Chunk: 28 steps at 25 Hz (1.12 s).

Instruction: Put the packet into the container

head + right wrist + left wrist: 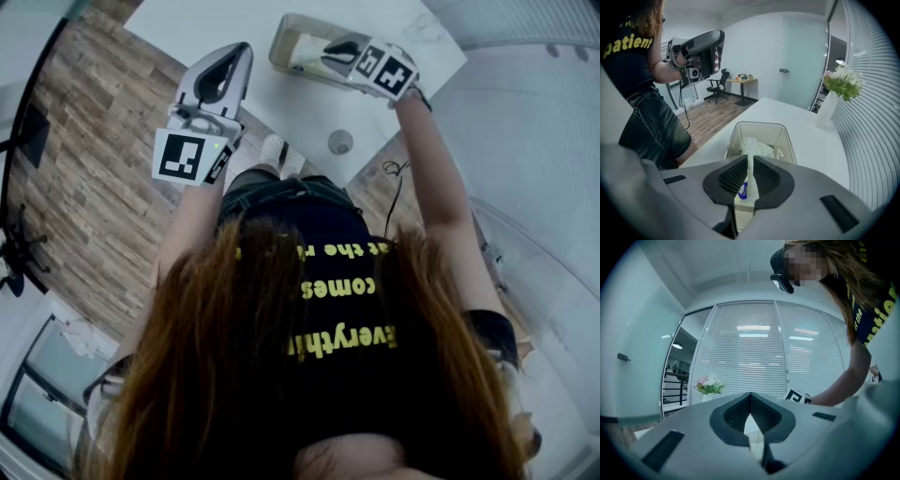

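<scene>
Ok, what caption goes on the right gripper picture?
Right gripper, jaws shut on a packet, over the container on the table.

Black T-shirt [349, 220] with yellow lettering [339, 286], denim shorts [651, 127]

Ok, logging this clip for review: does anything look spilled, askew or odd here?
Nothing stands out. The container sits upright on the table, and the right hand-held gripper holds the packet over it.

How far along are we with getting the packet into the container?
Done: the packet is picked up, pinched in the right gripper. In hand: it hangs above the near end of the clear container on the white table. Left: lower it in and release. The left gripper is shut, empty, held up aside.
</scene>
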Tool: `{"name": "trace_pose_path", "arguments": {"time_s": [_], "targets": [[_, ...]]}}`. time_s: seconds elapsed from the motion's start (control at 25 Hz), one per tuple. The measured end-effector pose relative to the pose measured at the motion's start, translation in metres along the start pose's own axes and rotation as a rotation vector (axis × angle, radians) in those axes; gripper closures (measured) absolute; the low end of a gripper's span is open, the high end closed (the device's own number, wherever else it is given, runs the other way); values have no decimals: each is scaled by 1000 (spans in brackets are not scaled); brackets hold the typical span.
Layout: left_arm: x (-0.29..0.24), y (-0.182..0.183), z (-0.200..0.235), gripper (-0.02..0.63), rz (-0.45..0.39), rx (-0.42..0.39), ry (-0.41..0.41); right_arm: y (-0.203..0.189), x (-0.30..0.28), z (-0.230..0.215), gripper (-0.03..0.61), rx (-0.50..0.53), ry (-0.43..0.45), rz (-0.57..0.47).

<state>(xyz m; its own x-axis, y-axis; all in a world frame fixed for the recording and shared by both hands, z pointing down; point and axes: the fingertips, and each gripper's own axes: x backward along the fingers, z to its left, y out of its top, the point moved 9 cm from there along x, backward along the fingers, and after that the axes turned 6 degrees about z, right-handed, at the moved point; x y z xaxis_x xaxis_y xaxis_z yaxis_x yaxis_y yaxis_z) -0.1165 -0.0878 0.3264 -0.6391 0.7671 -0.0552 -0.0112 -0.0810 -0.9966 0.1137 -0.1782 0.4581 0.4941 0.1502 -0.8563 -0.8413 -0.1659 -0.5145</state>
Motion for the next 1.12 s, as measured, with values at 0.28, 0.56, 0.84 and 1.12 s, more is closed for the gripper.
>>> {"name": "trace_pose_path", "arguments": {"time_s": [0.28,0.56,0.84,1.12], "targets": [[3,-2,1,614,-3,1,-7,5,10,2,560,-52,-38,-64],[-2,-1,7,614,7,8,-11,7,16,3,560,-163,-75,-186],[-4,-2,3,614,5,5,-32,16,41,19,560,-246,-165,-390],[-9,1,2,614,1,-4,-46,29,85,33,560,-340,-305,-638]]}}
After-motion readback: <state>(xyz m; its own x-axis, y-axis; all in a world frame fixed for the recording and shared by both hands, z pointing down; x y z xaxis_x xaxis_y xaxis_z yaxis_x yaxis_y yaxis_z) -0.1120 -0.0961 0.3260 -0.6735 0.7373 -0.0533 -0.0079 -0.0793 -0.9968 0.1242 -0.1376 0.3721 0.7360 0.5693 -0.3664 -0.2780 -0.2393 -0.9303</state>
